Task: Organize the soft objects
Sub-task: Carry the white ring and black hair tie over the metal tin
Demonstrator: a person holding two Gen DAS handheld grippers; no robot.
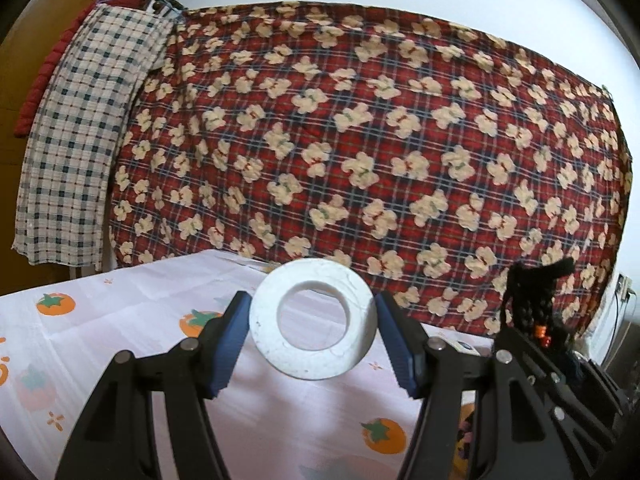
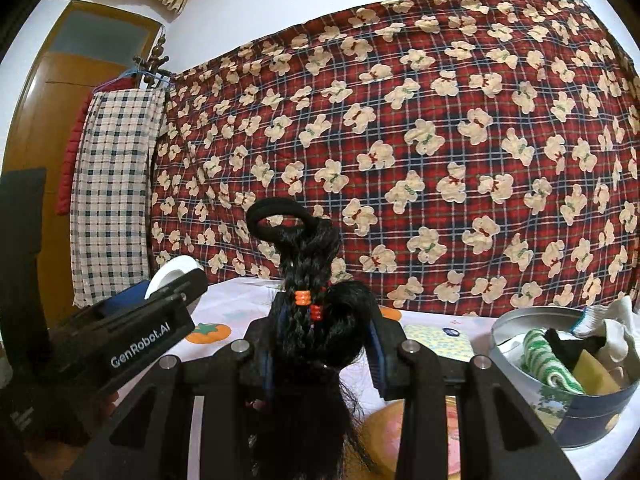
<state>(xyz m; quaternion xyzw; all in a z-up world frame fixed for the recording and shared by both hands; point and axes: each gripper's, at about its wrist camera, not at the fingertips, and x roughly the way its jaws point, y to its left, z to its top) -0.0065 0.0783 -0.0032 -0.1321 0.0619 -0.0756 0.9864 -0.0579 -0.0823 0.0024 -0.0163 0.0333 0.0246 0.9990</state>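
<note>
Over on the far left a checked cloth [image 1: 76, 136] hangs from a hook by the wooden door [image 2: 52, 92], with something red [image 2: 74, 148] behind it. Next to it a big red plaid blanket [image 1: 360, 128] printed with cream teddy bears covers the wall behind the table [image 1: 120, 320], which wears a white cloth dotted with orange fruit.

The left gripper [image 1: 314, 340] is held above the table with a white foam ring [image 1: 314, 320] clamped between its blue pads [image 1: 228, 344]. The ring stands tilted, its hole facing back toward the camera, and both pads press on its outer edge.

Just to the right of it is the right gripper [image 2: 324, 344], holding a black hairpiece [image 2: 316, 320]: braided strands banded with small orange beads [image 2: 303, 298], topped by a black hair-tie loop [image 2: 276, 216] that sticks up above the fingers. The jaws are closed on the thick part of the hair, and loose strands hang down behind them.

Farther right, on the table, lies a small yellow dotted cloth [image 2: 438, 340], and at the far right sits a round tin [image 2: 592, 412] holding a green-and-white striped cloth [image 2: 548, 360], a yellow piece [image 2: 592, 372] and white fabric [image 2: 616, 332] draped over its rim.
</note>
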